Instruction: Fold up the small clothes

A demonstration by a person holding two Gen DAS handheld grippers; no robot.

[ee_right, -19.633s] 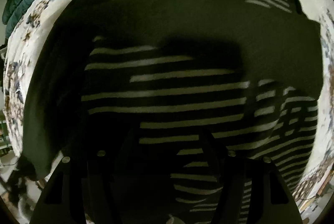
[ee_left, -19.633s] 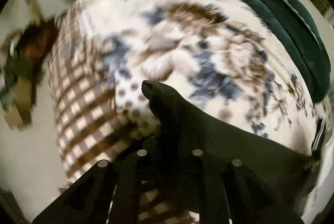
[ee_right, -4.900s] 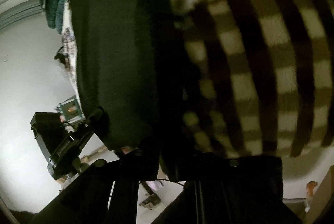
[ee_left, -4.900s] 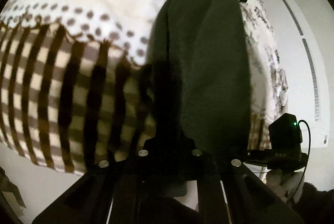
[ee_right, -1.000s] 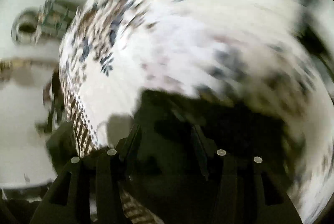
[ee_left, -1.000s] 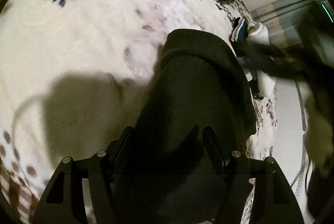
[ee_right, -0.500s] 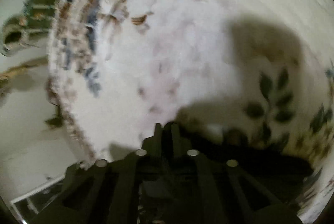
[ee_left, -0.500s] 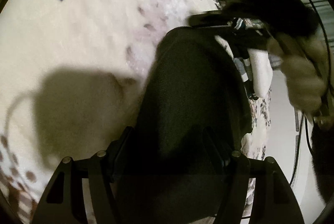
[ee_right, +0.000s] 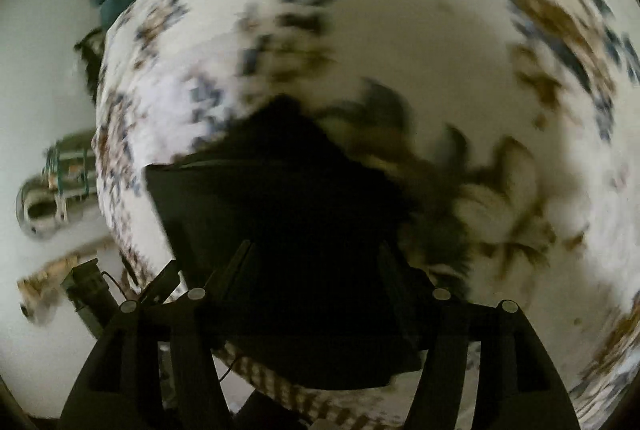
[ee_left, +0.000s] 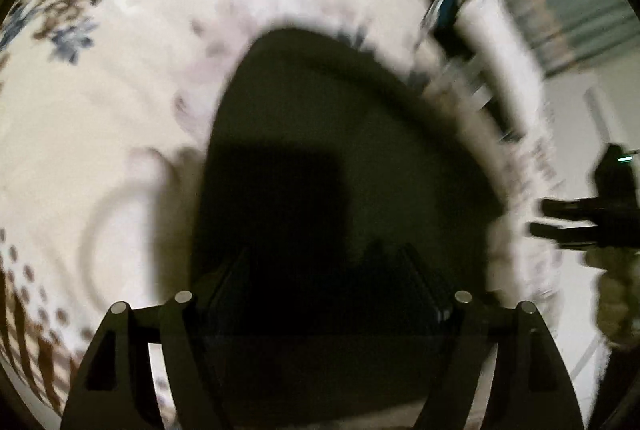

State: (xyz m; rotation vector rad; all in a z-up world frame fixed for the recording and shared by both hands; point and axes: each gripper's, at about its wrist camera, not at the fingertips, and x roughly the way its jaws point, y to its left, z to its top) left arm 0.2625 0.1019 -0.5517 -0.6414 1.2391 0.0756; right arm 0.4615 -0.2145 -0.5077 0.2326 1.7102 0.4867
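Dark garment (ee_left: 340, 169) lies under both hovering grippers, left (ee_left: 324, 270) and right (ee_right: 316, 262), jaws spread.

Motion blur is smearing the floral blanket (ee_left: 120, 101) in both views; the dark folded garment (ee_left: 340, 169) is swallowing the left gripper's fingertips (ee_left: 240, 270) in shadow, and the picture's bottom edge is cutting it off

Dark folded garment (ee_right: 288, 189) on floral blanket (ee_right: 440, 41), right hand-held gripper (ee_right: 316, 258) spread wide over it, motion-blurred
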